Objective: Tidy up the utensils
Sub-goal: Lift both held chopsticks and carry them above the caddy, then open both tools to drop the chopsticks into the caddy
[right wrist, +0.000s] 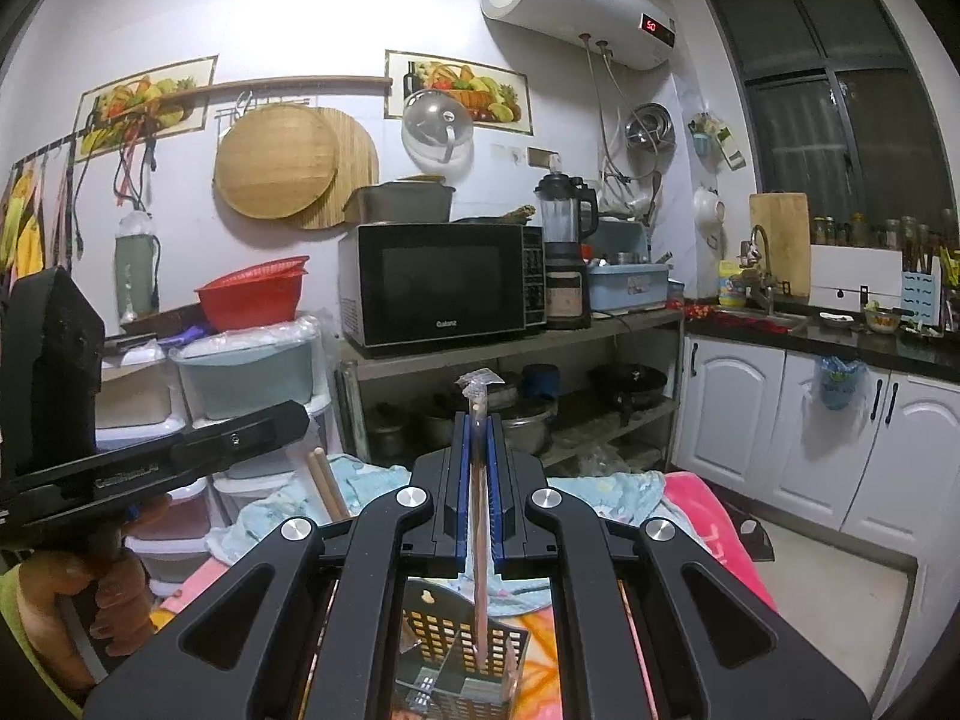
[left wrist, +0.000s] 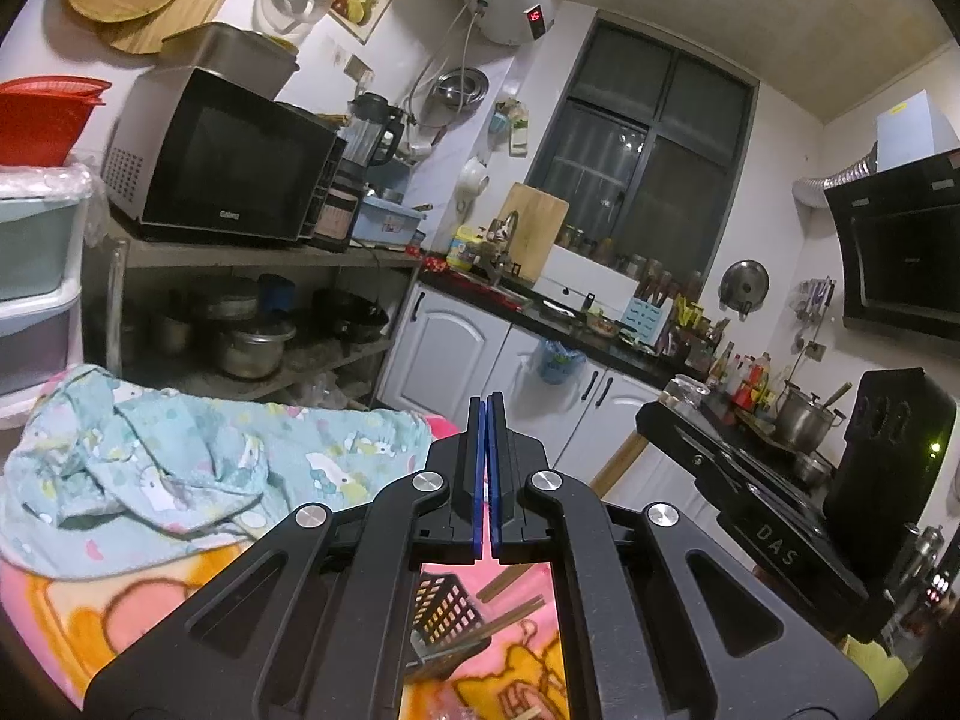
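While both grippers hover over the bed-like surface, the inventory reads as follows. Right gripper [right wrist: 478, 420]: blue-padded jaws clamped on a plastic-wrapped utensil [right wrist: 478, 468], thin and reddish, held upright, its lower end reaching down into the black perforated utensil holder [right wrist: 462, 642] directly beneath. Holder: divided into compartments, standing on the cartoon-print blanket [right wrist: 540, 648]; which compartment receives the utensil cannot be told. Left gripper [left wrist: 486, 405]: blue pads pressed together, nothing between them; its body also shows at the left edge of the right wrist view, gripped by a hand [right wrist: 90, 600]. Below the left gripper: the same holder [left wrist: 447, 612], with chopsticks [left wrist: 510, 621] lying loose on the blanket [left wrist: 120, 612] just beside it. Light blue patterned cloth [left wrist: 180, 468]: crumpled on the blanket, behind the holder. Background: microwave [right wrist: 438, 282] on a metal shelf, blender [right wrist: 564, 228] beside it, pots on the lower shelves.
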The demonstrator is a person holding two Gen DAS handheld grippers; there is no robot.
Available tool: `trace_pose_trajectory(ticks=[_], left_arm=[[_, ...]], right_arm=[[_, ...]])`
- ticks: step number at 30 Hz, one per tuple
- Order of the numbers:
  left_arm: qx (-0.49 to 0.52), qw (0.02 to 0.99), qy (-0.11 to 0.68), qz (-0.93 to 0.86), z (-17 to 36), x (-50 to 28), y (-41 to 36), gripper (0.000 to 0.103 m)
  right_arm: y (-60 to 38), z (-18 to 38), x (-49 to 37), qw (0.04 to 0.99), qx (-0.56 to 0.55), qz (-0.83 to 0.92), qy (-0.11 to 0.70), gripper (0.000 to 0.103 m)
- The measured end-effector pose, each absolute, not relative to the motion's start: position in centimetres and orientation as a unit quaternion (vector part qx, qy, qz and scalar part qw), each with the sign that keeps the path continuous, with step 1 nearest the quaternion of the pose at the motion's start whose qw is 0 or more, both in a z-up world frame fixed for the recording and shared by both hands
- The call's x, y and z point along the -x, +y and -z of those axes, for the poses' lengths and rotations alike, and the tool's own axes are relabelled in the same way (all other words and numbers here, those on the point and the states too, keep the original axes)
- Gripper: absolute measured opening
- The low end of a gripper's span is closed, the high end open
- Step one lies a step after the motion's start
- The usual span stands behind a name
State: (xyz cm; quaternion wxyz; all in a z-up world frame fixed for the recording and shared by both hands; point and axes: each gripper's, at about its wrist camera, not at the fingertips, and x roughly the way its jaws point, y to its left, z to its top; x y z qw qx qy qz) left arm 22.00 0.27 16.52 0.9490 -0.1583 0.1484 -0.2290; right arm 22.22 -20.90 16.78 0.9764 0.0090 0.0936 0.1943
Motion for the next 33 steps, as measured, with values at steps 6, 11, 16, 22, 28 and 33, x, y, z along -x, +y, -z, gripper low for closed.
trace_pose_trajectory(ticks=[6,11,16,22,28,33], left_arm=[[0.155,0.947,0.165,0.226,-15.0,-22.5,0.0,0.000],[0.157,0.946,0.181,0.218,-13.5,-23.2,0.2,0.000],[0.149,0.947,0.195,0.209,-12.4,-23.7,0.1,0.000],[0.151,0.945,0.212,0.198,-11.2,-24.2,0.6,0.000],[0.150,0.948,0.214,0.182,-11.0,-23.6,1.4,0.027],[0.147,0.954,0.205,0.165,-11.5,-22.7,2.1,0.053]], right_arm=[[-20.4,-15.4,-23.6,0.977,-0.005,-0.186,0.107,0.005],[-20.0,-13.7,-25.0,0.977,-0.004,-0.173,0.127,0.005],[-20.3,-12.2,-26.2,0.973,-0.020,-0.170,0.156,0.006],[-20.4,-11.1,-26.8,0.969,-0.029,-0.162,0.187,0.016],[-21.7,-11.1,-25.9,0.970,-0.046,-0.154,0.181,0.045],[-22.2,-11.5,-24.8,0.973,-0.037,-0.150,0.171,0.056]])
